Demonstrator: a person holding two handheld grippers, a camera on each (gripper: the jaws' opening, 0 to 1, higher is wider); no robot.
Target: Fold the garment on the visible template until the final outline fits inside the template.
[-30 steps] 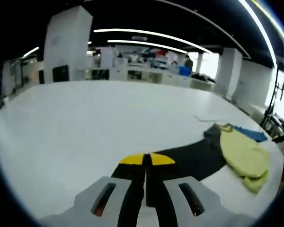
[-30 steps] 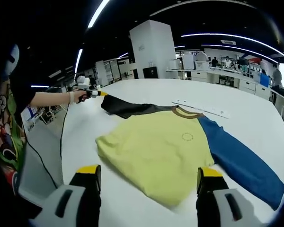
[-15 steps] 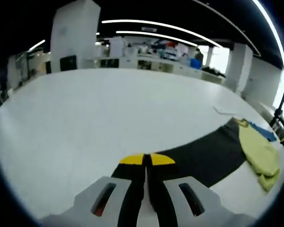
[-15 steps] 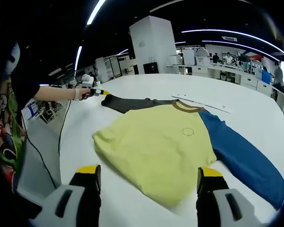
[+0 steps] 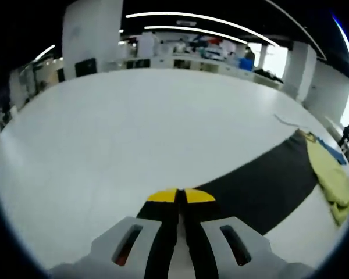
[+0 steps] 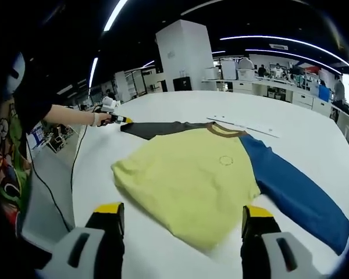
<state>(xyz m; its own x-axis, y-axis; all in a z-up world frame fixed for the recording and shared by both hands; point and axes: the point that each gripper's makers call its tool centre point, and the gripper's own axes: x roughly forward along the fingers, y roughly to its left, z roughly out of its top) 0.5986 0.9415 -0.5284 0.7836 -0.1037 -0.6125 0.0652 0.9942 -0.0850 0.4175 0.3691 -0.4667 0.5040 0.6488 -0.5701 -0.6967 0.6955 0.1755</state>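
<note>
A long-sleeved shirt lies flat on the white table (image 6: 163, 104), with a yellow body (image 6: 189, 174), a blue sleeve (image 6: 296, 197) and a dark grey sleeve (image 6: 157, 128). My left gripper (image 5: 177, 196) is shut on the end of the dark sleeve (image 5: 267, 186), which stretches away to the right towards the yellow body (image 5: 331, 177). In the right gripper view that left gripper (image 6: 115, 118) sits at the sleeve's far tip, held by a person's hand. My right gripper (image 6: 183, 210) hangs open above the shirt's near hem, with nothing between its jaws.
A flat white strip (image 6: 244, 126) lies on the table beyond the shirt's collar. The person's body (image 6: 6, 168) stands at the table's left edge, with a cable (image 6: 52, 197) hanging beside it. Desks, pillars and shelves fill the room behind.
The left gripper has drawn the dark sleeve outward, away from the body, so it now lies straighter and longer. The right gripper has stayed open and nearly still.
</note>
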